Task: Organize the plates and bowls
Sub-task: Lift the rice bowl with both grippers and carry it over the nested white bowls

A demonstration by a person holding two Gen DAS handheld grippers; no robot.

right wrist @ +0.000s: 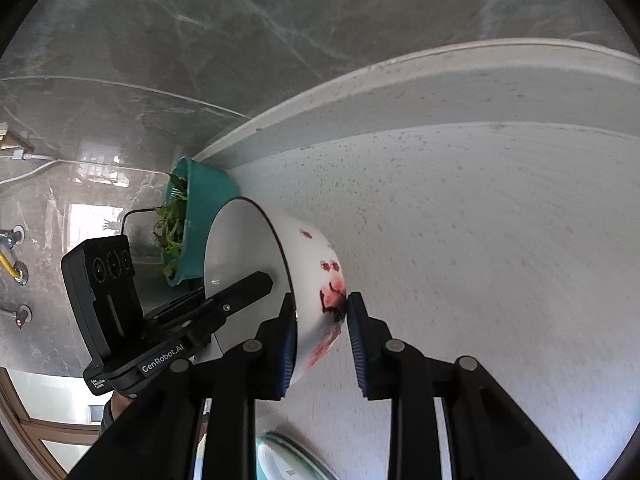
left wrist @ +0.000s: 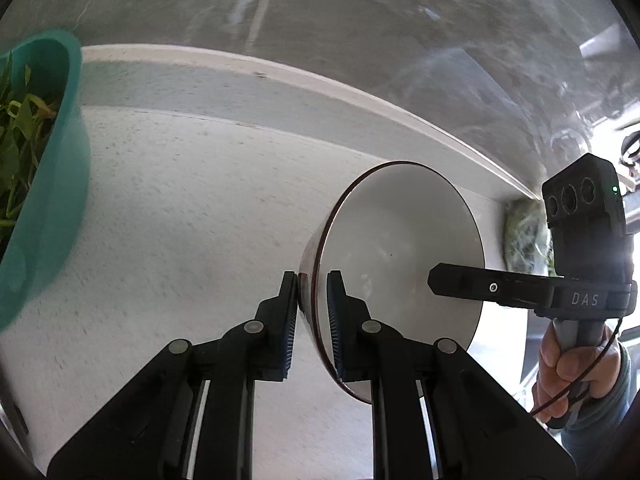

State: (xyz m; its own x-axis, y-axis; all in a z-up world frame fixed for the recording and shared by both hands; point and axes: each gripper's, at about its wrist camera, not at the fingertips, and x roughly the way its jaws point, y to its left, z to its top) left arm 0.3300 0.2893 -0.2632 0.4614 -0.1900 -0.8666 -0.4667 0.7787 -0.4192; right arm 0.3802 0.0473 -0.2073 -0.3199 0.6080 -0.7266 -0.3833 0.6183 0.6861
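Observation:
A white bowl (left wrist: pixel 400 240) with a dark rim and red flower prints (right wrist: pixel 312 280) is held tilted above the white countertop (left wrist: pixel 180 220). My left gripper (left wrist: pixel 312 312) is shut on the bowl's rim, one finger outside and one inside. My right gripper (right wrist: pixel 322 328) is shut on the bowl's opposite wall, one finger inside and one on the printed outside. In the left wrist view the right gripper (left wrist: pixel 460 282) reaches into the bowl from the right. In the right wrist view the left gripper (right wrist: pixel 248 288) reaches in from the left.
A teal basin (left wrist: pixel 48 184) with green leaves stands on the counter to the left, also seen in the right wrist view (right wrist: pixel 200 216). A raised backsplash ledge (left wrist: pixel 280 92) and marble wall lie behind. A glass-like plate edge (right wrist: pixel 288 460) shows at the bottom.

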